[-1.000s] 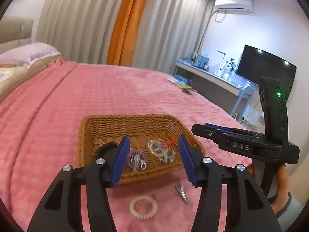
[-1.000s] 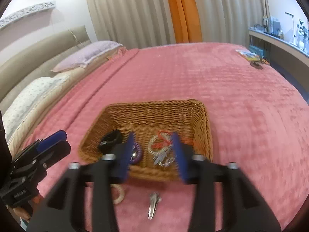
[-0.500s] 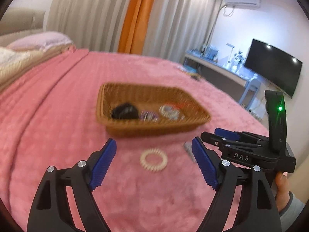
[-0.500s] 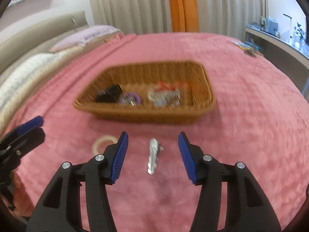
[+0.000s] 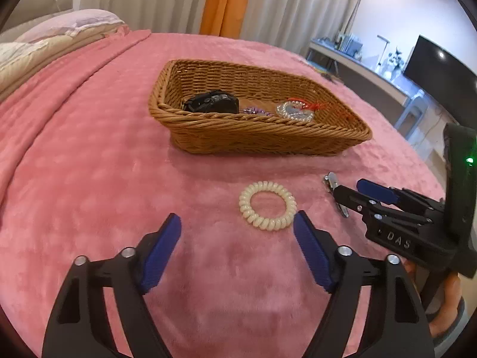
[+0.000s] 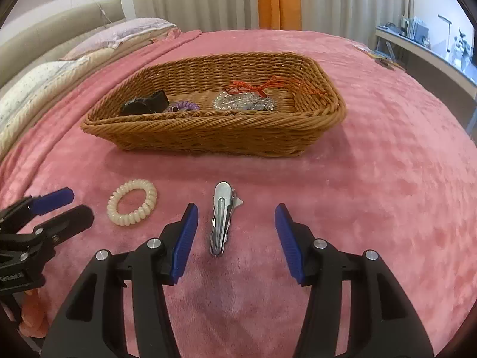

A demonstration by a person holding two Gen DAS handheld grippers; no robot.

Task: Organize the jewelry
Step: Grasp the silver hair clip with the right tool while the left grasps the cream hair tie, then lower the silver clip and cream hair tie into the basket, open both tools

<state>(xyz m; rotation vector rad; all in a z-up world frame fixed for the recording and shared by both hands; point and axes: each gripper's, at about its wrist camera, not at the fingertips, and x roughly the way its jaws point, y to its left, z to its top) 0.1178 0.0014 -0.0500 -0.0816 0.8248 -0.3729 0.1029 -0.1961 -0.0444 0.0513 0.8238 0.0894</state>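
Pink blanket (curtained bedroom) holds wicker basket; both tongs gape empty.

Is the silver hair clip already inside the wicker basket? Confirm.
No, the silver hair clip lies on the pink blanket in front of the wicker basket, between the right gripper's open jaws.

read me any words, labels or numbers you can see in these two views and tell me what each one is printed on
"DAS": raised letters on the black body of the right hand-held gripper, seen in the left wrist view.
Small white lettering on the body of the left hand-held gripper, at the left edge of the right wrist view: too small and distorted to read.
Nothing readable on the basket, hair tie or hair clip.
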